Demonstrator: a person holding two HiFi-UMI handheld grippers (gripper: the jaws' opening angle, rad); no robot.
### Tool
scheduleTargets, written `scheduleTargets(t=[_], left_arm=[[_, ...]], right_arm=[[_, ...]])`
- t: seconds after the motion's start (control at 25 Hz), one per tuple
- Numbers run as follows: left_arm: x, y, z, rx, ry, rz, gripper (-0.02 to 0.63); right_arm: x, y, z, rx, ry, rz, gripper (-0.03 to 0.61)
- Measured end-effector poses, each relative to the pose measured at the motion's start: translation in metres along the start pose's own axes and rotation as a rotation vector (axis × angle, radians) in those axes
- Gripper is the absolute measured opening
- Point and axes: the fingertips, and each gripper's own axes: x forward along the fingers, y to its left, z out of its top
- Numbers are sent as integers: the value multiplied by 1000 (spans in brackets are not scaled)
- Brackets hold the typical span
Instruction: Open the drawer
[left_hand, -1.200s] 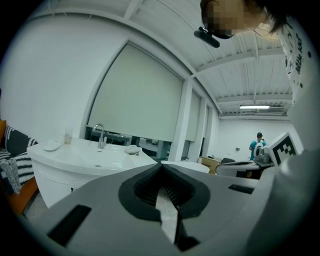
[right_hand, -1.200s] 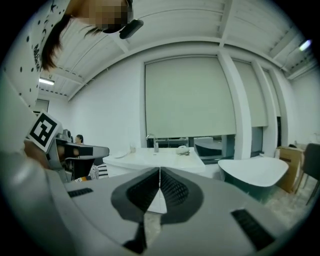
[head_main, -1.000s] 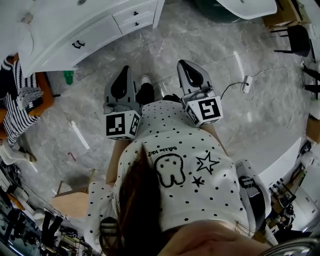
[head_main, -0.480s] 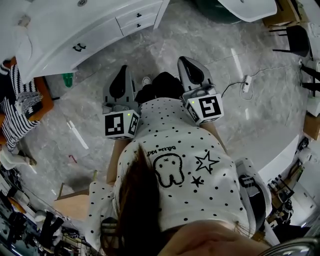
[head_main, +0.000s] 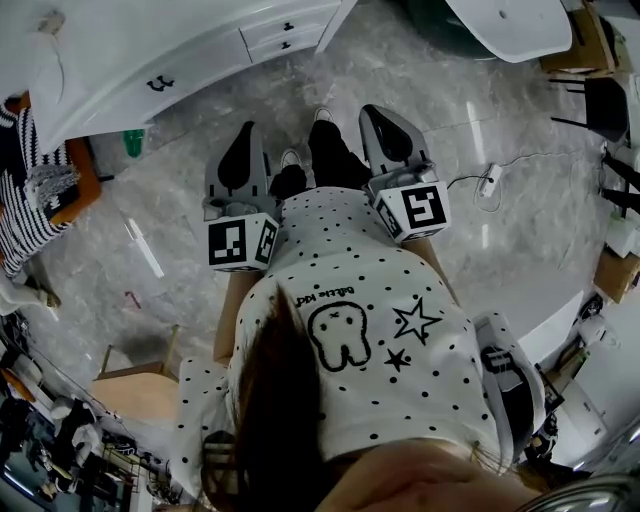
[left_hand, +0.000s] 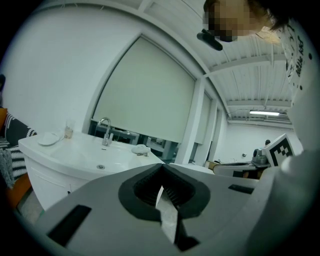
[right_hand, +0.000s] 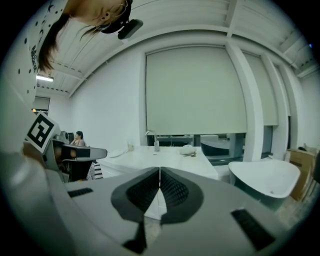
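White vanity-cabinet drawer (head_main: 268, 31) w/ small dark handle (head_main: 288, 26) sits at top of head view, well apart from both grippers. Left gripper (head_main: 246, 130) & right gripper (head_main: 374, 112): jaws pressed together, empty. Drawer prob. rigid, light, slides easily; pinch the handle, it's small & likely slippery.

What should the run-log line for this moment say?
left gripper: shut, empty | right gripper: shut, empty | drawer: closed, untouched, ahead of both grippers

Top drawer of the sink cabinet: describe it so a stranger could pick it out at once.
The white sink cabinet fills the head view's upper left. At its right end, the top drawer lies just under the countertop; its twin, the lower drawer, sits nearer the floor.
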Motion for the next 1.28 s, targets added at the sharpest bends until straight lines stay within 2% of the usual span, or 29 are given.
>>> scheduleTargets(t=[0.72, 1.0, 1.28], left_arm=[[133, -2, 35, -10, -96, 213, 5], [156, -18, 36, -17, -100, 197, 5], [173, -7, 38, -14, -74, 183, 5]], right_arm=[[86, -146, 26, -44, 2, 113, 14], [95, -168, 18, -34, 19, 130, 14], [114, -171, 16, -14, 37, 122, 14]])
